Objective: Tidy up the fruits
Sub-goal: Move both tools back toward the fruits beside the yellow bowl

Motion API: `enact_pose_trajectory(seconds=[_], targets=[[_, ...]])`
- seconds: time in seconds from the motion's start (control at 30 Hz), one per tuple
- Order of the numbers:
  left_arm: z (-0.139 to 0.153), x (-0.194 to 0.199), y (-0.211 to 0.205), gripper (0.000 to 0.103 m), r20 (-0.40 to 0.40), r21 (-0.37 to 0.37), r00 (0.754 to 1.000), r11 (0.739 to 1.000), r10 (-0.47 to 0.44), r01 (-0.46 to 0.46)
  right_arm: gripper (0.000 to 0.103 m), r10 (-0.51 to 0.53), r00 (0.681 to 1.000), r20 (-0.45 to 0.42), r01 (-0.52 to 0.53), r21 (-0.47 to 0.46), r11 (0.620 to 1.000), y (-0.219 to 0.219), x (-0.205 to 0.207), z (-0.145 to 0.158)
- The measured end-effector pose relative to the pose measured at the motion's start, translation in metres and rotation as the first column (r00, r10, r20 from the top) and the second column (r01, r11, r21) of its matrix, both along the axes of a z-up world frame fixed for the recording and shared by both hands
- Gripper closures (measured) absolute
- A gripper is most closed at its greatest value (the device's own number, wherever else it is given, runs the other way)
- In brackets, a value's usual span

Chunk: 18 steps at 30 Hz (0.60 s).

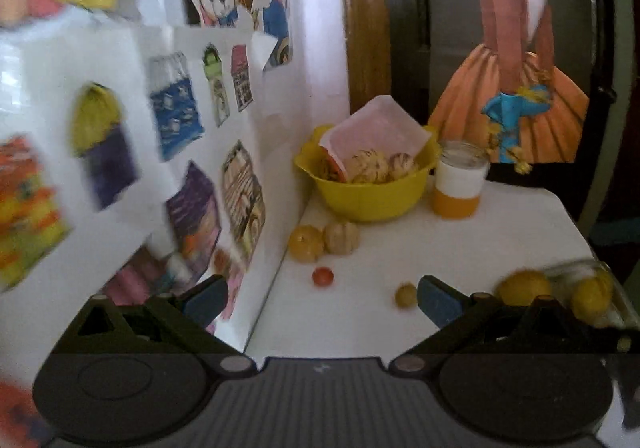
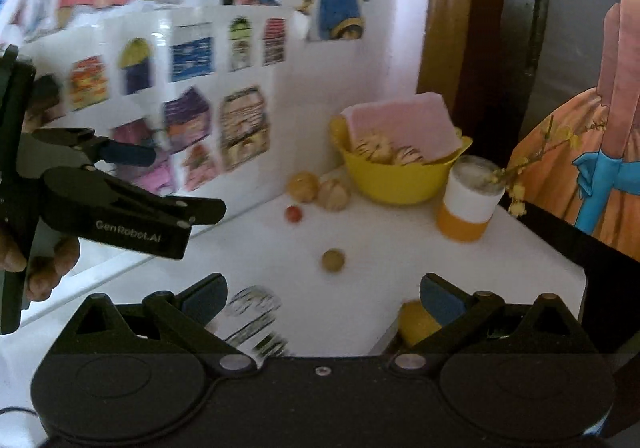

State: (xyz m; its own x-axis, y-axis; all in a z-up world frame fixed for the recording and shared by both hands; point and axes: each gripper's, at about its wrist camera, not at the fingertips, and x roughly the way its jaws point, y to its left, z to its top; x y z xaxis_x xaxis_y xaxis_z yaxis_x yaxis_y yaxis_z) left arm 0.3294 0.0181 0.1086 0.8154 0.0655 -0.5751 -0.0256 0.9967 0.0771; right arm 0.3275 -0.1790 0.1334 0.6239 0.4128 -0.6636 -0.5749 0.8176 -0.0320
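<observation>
A yellow bowl (image 1: 370, 188) (image 2: 400, 176) at the back of the white table holds striped pale fruits and a pink packet. In front of it lie an orange fruit (image 1: 306, 243) (image 2: 304, 186) and a ribbed beige fruit (image 1: 341, 237) (image 2: 334, 194), then a small red fruit (image 1: 323, 276) (image 2: 293, 214) and a small brown fruit (image 1: 406, 295) (image 2: 333, 259). Yellow lemons (image 1: 524, 287) sit at the right; one lemon (image 2: 416, 322) shows behind my right finger. My left gripper (image 1: 322, 298) (image 2: 188, 184) is open and empty above the table. My right gripper (image 2: 322, 298) is open and empty too.
A white and orange jar (image 1: 460, 180) (image 2: 470, 200) stands right of the bowl. A wall with colourful stickers (image 1: 180, 108) borders the table on the left. The table edge (image 2: 576, 264) drops off at the right. A clear striped object (image 2: 256, 320) lies near my right gripper. A hand (image 2: 44, 264) holds the left gripper.
</observation>
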Motion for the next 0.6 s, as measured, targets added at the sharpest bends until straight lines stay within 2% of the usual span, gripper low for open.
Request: enact_pose_trajectory(seconds=[0.13,0.3,0.4,0.6], targets=[[-0.027,0.040,0.004,0.001,-0.014,-0.061,1.000,0.998,0.006,-0.007,0.001,-0.015,1.000,-0.028,0.015,0.005,1.000,0.007,0.028,-0.035],[-0.057,0.073,0.006,0.001,-0.029,-0.125,1.000,0.992,0.001,-0.005,0.008,-0.009,0.997,-0.072,0.010,0.007,1.000,0.019,0.052,-0.075],[-0.072,0.087,0.006,0.001,-0.027,-0.123,1.000,0.992,0.000,-0.003,0.008,-0.017,0.997,-0.080,0.018,0.012,1.000,0.027,0.065,-0.090],[-0.092,0.106,0.011,0.002,-0.037,-0.117,0.999,0.993,0.012,-0.016,0.017,-0.020,0.993,-0.119,0.025,0.043,0.999,0.039,0.086,-0.104]])
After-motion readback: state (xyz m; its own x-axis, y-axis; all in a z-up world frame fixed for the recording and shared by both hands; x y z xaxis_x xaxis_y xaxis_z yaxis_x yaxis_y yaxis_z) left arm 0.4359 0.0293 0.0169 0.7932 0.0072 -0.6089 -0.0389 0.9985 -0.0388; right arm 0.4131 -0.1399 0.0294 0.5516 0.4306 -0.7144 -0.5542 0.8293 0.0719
